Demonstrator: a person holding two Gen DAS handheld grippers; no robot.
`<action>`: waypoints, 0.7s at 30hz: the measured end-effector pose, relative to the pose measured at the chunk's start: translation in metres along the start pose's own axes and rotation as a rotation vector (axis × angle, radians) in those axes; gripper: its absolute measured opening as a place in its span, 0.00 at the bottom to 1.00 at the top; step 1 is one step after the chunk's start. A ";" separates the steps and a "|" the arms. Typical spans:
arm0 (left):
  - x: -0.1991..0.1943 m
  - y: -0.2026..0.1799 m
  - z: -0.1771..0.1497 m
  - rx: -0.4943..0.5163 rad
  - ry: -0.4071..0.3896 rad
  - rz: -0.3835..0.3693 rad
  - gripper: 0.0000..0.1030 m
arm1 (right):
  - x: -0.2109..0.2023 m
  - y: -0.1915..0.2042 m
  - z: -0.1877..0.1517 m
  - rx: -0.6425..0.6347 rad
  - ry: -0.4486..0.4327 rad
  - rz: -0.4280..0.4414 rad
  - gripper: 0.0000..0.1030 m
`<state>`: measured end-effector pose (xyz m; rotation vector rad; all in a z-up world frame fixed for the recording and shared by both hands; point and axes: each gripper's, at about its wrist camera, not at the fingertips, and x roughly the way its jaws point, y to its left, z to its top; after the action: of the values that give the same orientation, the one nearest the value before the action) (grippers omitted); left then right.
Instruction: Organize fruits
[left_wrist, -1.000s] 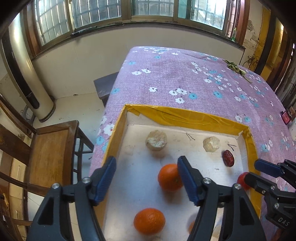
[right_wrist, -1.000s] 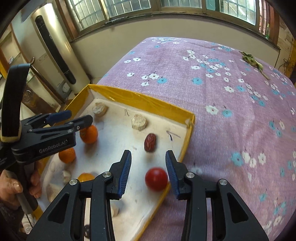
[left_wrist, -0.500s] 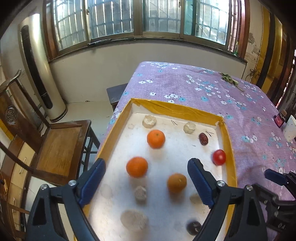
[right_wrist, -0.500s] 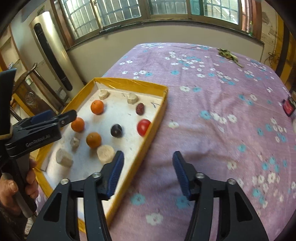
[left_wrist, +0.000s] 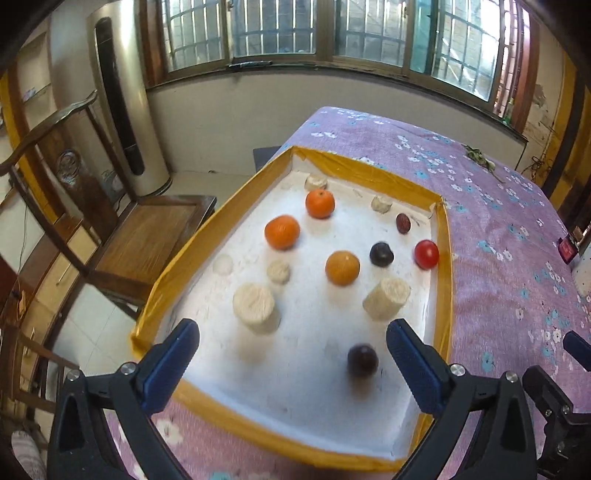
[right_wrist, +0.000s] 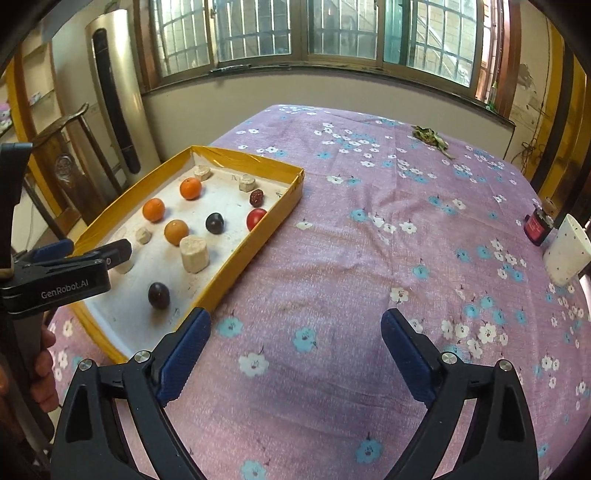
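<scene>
A yellow-rimmed tray (left_wrist: 369, 173) with a white floor holds three oranges (left_wrist: 320, 203) (left_wrist: 282, 232) (left_wrist: 342, 267), a red tomato (left_wrist: 426, 254), a red date (left_wrist: 403, 223), two dark plums (left_wrist: 381, 254) (left_wrist: 362, 360) and several white foam cylinders (left_wrist: 256, 308). My left gripper (left_wrist: 291, 328) hovers over the tray's near end. Its jaws are opening and hold nothing; the near plum lies on the floor beyond them. My right gripper (right_wrist: 295, 317) hangs over the purple cloth, to the right of the tray (right_wrist: 258, 236). Its jaws are opening, with nothing between them.
The flowered purple tablecloth (right_wrist: 369, 240) covers the table. At its right edge stand a white cup (right_wrist: 567, 254) and a small red item (right_wrist: 535, 225); green stalks (right_wrist: 430, 134) lie at the back. A wooden chair (left_wrist: 147, 236) and a tall air conditioner (left_wrist: 122, 110) stand left of the table.
Both grippers have drawn back from the tray and spread their jaws wider. The right one was around the tomato and is now over bare cloth. The whole tray has come into view.
</scene>
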<state>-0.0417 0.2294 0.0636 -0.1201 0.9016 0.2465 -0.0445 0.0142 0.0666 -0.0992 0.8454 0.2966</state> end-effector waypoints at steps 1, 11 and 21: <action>0.000 0.001 -0.004 -0.003 0.016 0.008 1.00 | -0.002 0.000 -0.003 0.001 -0.005 0.004 0.91; -0.001 0.018 -0.024 -0.033 0.088 -0.096 1.00 | -0.016 0.003 -0.019 0.039 -0.018 -0.047 0.92; 0.001 0.023 -0.024 0.034 0.096 0.041 0.99 | -0.020 0.022 -0.030 0.057 -0.007 -0.099 0.92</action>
<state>-0.0655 0.2467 0.0477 -0.0825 1.0042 0.2653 -0.0850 0.0245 0.0620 -0.0864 0.8391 0.1791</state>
